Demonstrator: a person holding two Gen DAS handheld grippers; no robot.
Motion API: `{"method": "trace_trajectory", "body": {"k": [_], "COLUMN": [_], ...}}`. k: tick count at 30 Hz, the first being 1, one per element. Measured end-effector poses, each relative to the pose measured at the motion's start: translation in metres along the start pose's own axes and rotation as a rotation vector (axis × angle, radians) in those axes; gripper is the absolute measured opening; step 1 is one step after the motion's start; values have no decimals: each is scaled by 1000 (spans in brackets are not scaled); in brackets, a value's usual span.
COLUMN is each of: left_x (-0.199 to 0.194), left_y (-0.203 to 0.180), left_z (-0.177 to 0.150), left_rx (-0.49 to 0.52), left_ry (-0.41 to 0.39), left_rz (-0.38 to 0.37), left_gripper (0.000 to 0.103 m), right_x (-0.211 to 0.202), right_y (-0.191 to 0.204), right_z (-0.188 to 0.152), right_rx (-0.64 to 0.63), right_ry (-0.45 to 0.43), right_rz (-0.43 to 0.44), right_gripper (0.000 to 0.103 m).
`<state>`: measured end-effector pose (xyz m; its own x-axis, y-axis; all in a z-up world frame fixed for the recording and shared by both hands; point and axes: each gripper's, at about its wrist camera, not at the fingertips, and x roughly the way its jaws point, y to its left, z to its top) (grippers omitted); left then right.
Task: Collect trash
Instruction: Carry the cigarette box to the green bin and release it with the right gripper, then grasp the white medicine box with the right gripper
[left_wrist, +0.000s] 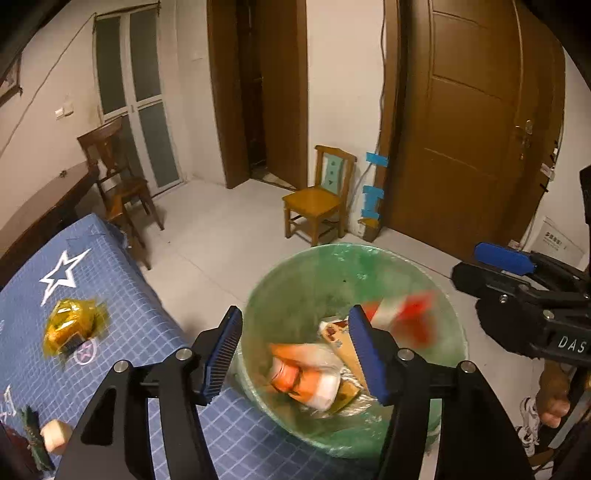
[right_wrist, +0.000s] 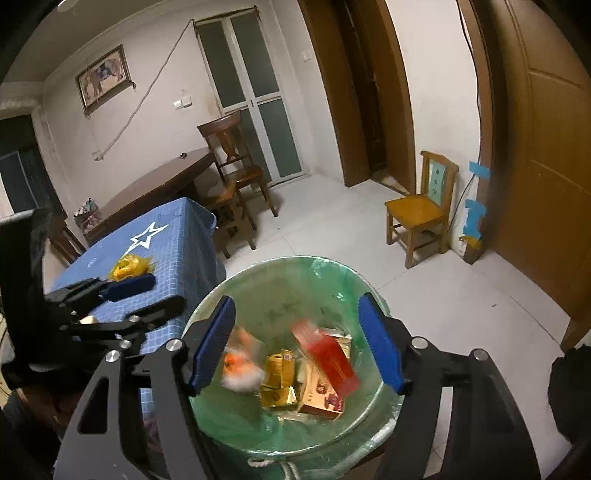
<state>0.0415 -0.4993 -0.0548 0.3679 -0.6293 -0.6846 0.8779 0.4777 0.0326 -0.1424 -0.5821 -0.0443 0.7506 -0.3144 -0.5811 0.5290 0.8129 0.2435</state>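
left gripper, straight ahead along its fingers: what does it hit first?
Most likely the trash in the green-lined bin: the left gripper, jaws open and empty, points down into its mouth, at the orange-and-white wrapper. Depth is unclear, and the blurred red-and-white packet looks mid-fall.

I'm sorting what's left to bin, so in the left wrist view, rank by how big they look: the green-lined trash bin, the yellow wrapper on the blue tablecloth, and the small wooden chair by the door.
1. green-lined trash bin
2. small wooden chair, though it stands farther off
3. yellow wrapper
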Motion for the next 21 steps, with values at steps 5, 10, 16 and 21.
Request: {"method": "trace_trajectory", "body": {"k": [5, 10, 16, 21], "left_x": [-31, -90, -182, -263], "left_y": [7, 20, 72, 154], "left_z": [-17, -59, -121, -184], "left_rx": [11, -1, -54, -242], "left_ry": [-31, -78, -155, -204], "left_rz": [34, 8, 12, 73], "left_gripper": [63, 70, 74, 78], "right_x": [-22, -43, -43, -21], "right_y": [1, 21, 68, 144], "right_z": [-9, -17, -30, -43], "right_rx": [6, 3, -22, -147], "right_ry": [-59, -120, -95, 32], "right_rz": [-9, 27, 162, 365], "right_gripper": [66, 66, 66, 66]}}
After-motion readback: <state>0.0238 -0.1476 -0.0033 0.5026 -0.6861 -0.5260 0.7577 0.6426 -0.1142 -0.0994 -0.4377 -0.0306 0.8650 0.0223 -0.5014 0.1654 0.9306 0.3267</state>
